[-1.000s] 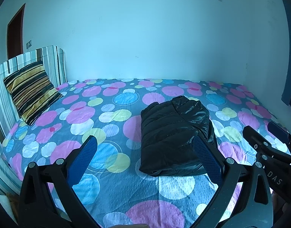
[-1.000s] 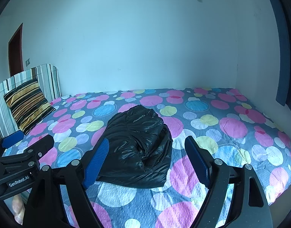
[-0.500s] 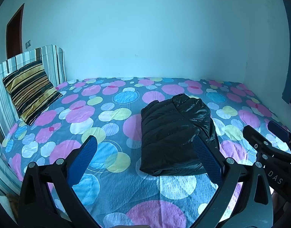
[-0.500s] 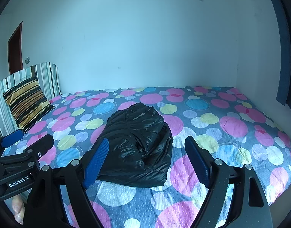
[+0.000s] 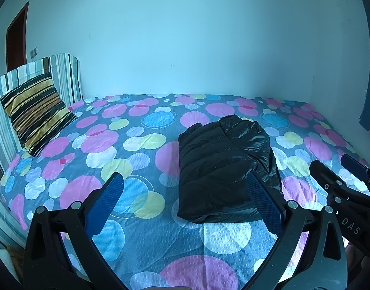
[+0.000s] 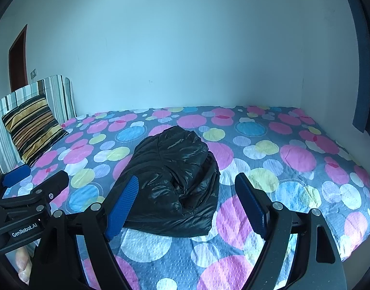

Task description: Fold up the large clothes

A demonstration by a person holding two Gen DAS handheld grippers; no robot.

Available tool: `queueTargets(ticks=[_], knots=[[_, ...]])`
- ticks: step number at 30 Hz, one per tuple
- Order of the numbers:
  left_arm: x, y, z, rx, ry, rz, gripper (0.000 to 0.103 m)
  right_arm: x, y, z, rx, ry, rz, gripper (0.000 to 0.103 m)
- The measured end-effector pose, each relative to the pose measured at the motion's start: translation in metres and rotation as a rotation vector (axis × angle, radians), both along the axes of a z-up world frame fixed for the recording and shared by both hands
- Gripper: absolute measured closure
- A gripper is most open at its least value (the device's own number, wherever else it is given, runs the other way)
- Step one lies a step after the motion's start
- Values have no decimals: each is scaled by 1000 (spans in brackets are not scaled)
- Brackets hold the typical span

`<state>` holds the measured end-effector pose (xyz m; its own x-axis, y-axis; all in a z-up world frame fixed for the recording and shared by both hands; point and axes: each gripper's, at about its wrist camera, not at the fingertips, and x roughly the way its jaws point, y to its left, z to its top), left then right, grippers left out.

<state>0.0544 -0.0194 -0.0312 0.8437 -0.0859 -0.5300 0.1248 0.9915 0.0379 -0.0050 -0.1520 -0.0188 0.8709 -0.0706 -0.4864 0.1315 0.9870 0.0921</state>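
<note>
A shiny black puffer jacket (image 5: 223,166) (image 6: 170,181) lies folded into a compact bundle in the middle of the bed. My left gripper (image 5: 185,181) hovers above the bed's near edge, open, its blue pads wide apart with nothing between them. To its right my right gripper (image 6: 187,183) also stands open and empty, short of the jacket. Each gripper shows at the edge of the other's view: the right gripper (image 5: 335,171), the left gripper (image 6: 37,176). Neither touches the jacket.
The bed (image 5: 93,145) is covered in a sheet with pink, blue and yellow circles. A striped pillow (image 5: 35,111) leans on a striped headboard (image 5: 61,77) at the left. Bare walls close in behind and on the right. A fingertip (image 6: 23,265) shows at the lower left.
</note>
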Motion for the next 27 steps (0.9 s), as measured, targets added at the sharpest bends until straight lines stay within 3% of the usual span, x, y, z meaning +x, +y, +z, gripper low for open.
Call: queueTargets(ticks=[13, 20, 27], knots=[[5, 3, -3, -7, -11, 10, 2, 7, -1, -8, -2, 11, 3, 22], [8, 2, -4, 29, -41, 31, 2, 9, -4, -13, -3, 21, 4, 22], [31, 11, -20, 38, 15, 46, 2, 17, -14, -16, -7, 29, -8, 22]])
